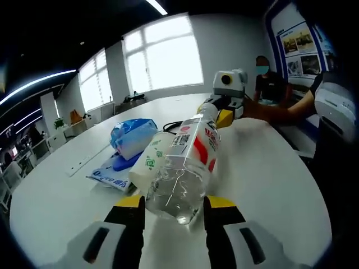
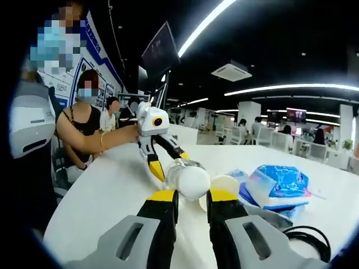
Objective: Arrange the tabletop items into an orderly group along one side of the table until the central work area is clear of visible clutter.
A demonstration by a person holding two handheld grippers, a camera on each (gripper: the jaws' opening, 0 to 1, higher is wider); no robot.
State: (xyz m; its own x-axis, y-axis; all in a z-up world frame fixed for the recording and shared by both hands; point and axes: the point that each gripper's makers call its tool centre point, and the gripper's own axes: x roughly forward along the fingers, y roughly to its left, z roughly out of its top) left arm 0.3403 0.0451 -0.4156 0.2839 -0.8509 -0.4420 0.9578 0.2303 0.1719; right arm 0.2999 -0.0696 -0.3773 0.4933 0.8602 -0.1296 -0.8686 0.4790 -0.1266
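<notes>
Between the left fingers the bottle hides part of the cup behind it; past the right fingers its cap covers its body; the cable runs off the edge; label print is unreadable.

Big windows behind the table's far edge, posters on the wall, a dark screen hanging overhead, long ceiling lights, and people seated beside the table.
</notes>
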